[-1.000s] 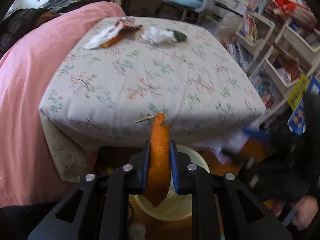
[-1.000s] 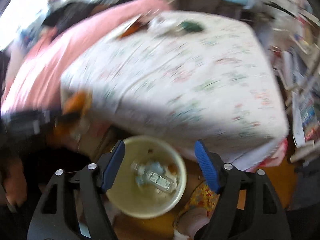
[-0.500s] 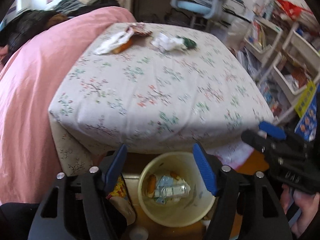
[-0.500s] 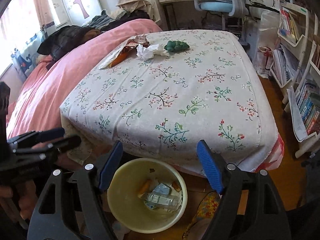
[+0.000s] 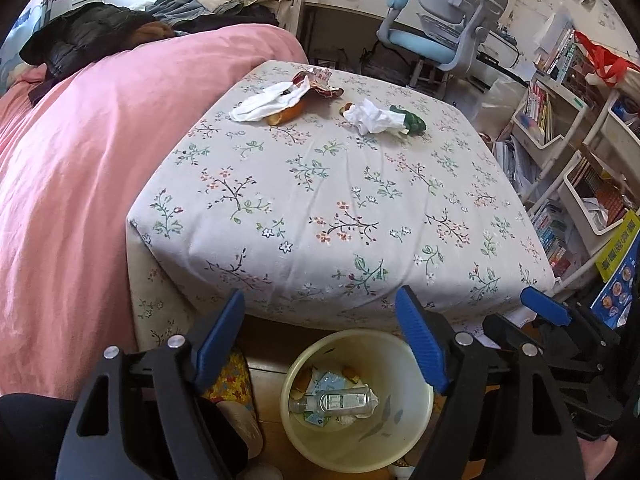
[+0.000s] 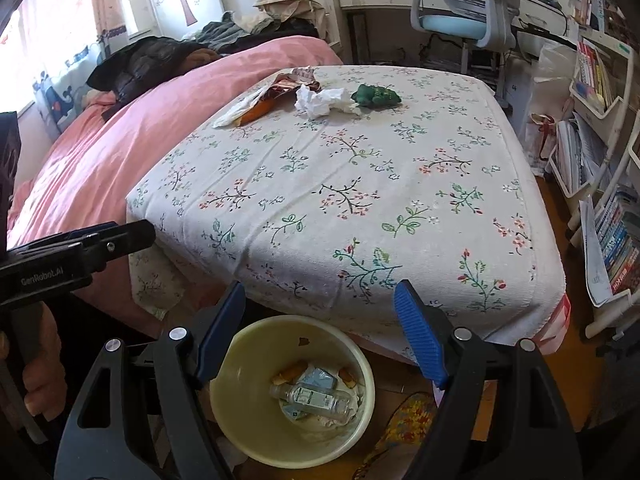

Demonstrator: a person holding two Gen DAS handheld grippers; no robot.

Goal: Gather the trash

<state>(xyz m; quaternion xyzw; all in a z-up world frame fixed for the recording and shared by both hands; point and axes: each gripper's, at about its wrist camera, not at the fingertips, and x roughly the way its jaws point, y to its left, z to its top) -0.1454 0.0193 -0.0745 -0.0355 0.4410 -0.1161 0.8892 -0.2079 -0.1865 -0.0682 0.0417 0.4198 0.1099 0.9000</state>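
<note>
A cream bin [image 5: 404,436] stands on the floor below the near edge of the floral-covered table [image 5: 320,208]; it holds a clear bottle [image 5: 336,402], packets and peel, and shows in the right wrist view [image 6: 240,420] too. My left gripper [image 5: 322,344] is open and empty above the bin. My right gripper [image 6: 320,338] is open and empty above it too. At the table's far end lie a crumpled white tissue [image 5: 370,116], a green object [image 5: 414,122], a white wrapper [image 5: 266,102] over orange peel [image 5: 286,114], and a red wrapper [image 5: 316,80].
A pink-covered bed [image 5: 80,160] borders the table on the left. Shelves of books [image 5: 580,168] stand on the right. A blue desk chair [image 5: 436,40] is behind the table. A patterned slipper [image 6: 404,424] lies beside the bin.
My left gripper opened and let go of the orange peel, which now lies in the bin. Both grippers have risen slightly over the bin.
</note>
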